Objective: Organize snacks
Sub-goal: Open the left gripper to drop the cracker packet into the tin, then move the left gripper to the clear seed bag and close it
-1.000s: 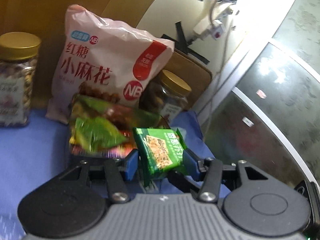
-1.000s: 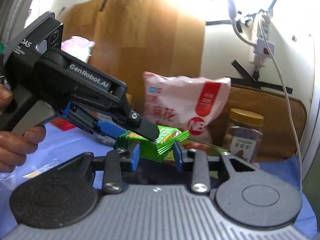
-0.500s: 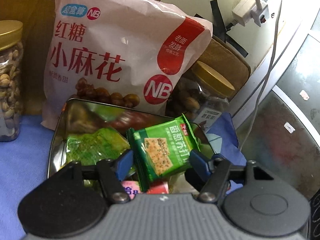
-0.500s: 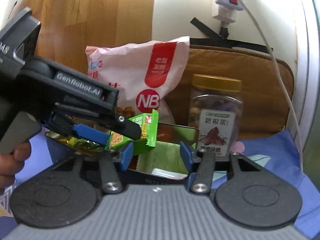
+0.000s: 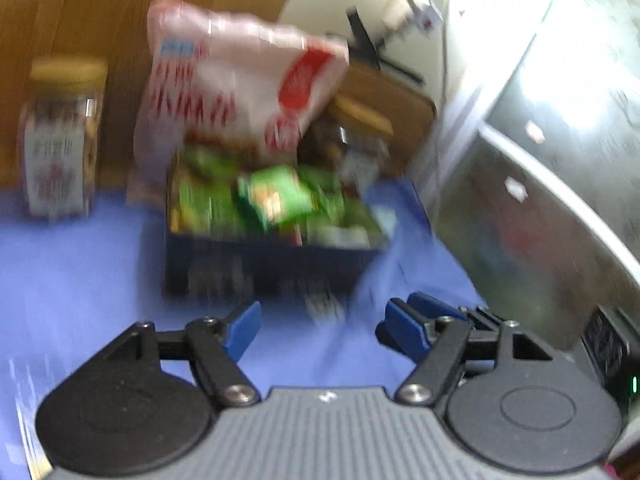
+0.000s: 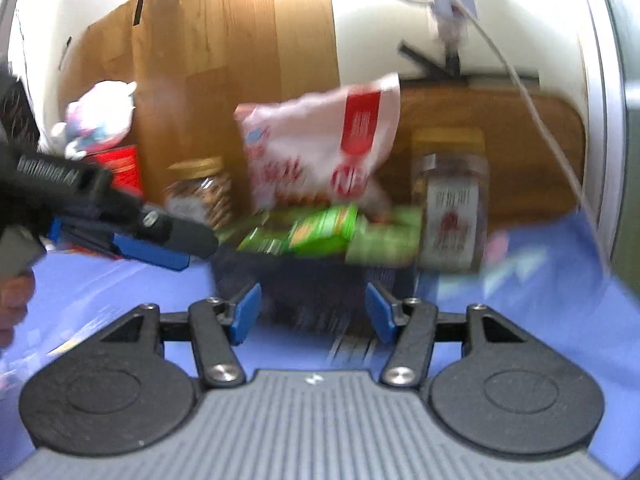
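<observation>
Left wrist view is blurry, but the left gripper (image 5: 320, 326) is spread wide with nothing in it, same for the right gripper (image 6: 312, 308). Green cracker packets (image 5: 280, 196) sit piled in one dark tin (image 5: 272, 264), one pink snack bag (image 5: 240, 76) behind, two gold-lidded jars (image 5: 60, 140) flanking.

Glossy plastic snack packets (image 5: 280, 200) in dark box (image 5: 272, 268); matt blue cloth (image 5: 80, 272); wood panel (image 6: 232, 60)
</observation>
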`<state>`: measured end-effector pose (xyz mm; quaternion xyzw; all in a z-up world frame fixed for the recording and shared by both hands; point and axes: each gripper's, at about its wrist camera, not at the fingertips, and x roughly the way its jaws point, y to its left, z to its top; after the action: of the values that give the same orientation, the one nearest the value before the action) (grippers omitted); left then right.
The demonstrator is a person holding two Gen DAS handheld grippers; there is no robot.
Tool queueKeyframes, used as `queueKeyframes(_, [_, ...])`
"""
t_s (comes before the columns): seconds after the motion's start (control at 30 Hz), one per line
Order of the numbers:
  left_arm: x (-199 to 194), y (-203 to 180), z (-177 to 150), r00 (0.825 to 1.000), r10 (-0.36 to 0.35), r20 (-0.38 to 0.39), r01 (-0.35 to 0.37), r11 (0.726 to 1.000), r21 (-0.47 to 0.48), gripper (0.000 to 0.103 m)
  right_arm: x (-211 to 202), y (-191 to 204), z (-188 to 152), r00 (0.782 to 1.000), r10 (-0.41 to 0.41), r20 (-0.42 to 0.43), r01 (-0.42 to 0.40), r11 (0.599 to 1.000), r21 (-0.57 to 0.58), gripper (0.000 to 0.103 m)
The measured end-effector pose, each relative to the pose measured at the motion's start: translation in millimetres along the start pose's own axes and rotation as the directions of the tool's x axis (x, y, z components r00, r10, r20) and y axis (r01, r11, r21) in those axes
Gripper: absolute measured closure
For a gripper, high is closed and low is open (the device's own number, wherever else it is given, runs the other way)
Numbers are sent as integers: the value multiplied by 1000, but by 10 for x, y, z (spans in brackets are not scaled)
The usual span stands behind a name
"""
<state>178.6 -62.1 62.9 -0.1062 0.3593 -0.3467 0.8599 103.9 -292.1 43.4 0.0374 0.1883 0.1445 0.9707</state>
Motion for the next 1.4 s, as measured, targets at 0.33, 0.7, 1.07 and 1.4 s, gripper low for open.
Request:
queueKeyframes(0.33, [101,168,-698,985,-104,-139,90,991,-98,35,-581,-5,-611,977,109,-184,-52,955,292,46])
queueKeyframes(0.7, [196,310,-875,901,-404,-158,323,868,-376,33,-571,373,-667,979,92,-179,-55,978,203,44])
queueKeyframes(1.07, [189,284,-872,930,-328,-165,256,902,-346,90,-618,244,-704,977,172,-124,-127,943,308,40])
queueKeyframes(1.4, [109,351,-831,911,-395,-119,322,861,-395,91,-611,519,-683,964,190,-186,-164,976,146,19])
